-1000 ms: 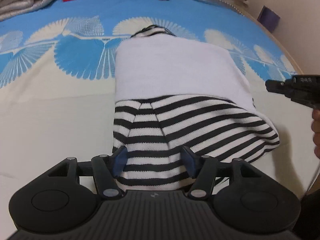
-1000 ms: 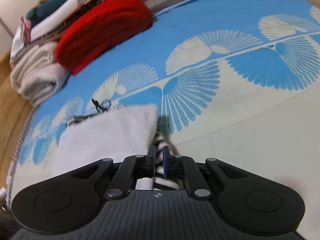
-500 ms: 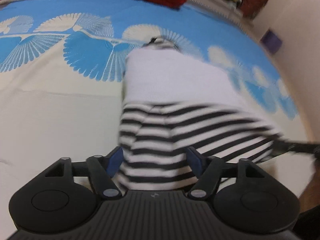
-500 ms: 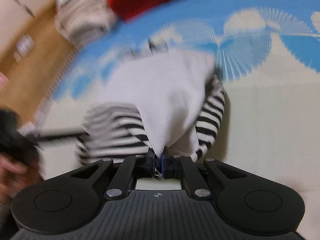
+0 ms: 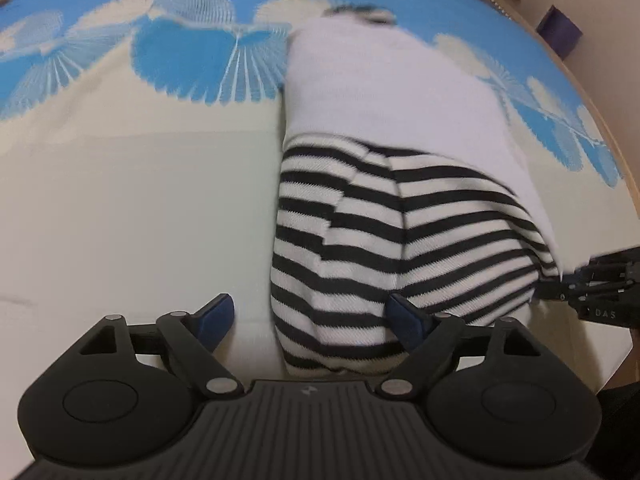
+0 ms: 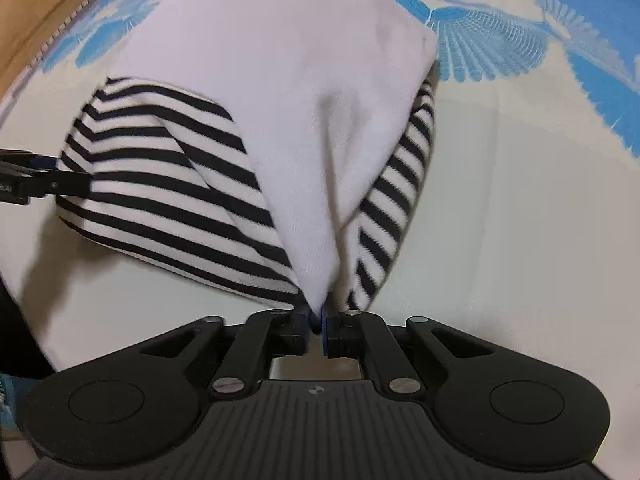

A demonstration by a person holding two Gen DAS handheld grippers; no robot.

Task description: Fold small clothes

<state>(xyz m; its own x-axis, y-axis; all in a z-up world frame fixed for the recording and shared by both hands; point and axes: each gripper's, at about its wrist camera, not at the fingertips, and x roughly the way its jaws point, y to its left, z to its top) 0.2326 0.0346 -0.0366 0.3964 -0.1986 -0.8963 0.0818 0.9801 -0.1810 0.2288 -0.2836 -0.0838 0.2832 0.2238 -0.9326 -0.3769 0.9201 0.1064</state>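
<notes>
Pinching a corner of the soft white and black-striped knit garment, the right gripper has the cloth tip between its blue pads, and its jaws are starting to open, so the hold looks like it is loosening. That corner sits right at the tool, and the rest of the garment spreads away from it, up and to the left in the right wrist view. The left gripper has let go; its jaws are spreading wide, with one blue pad off to the side of the cloth and the other resting against the striped end, not squeezing it. The garment lies on the cream and blue bed cover with fan shapes. From the left tool the garment runs straight ahead, striped part close, white part farther off, so its long way points away from that hand. The left hand is nearer the striped end, so it may be the one to lift that end over the white part. Beyond the white part is more blue cover.
</notes>
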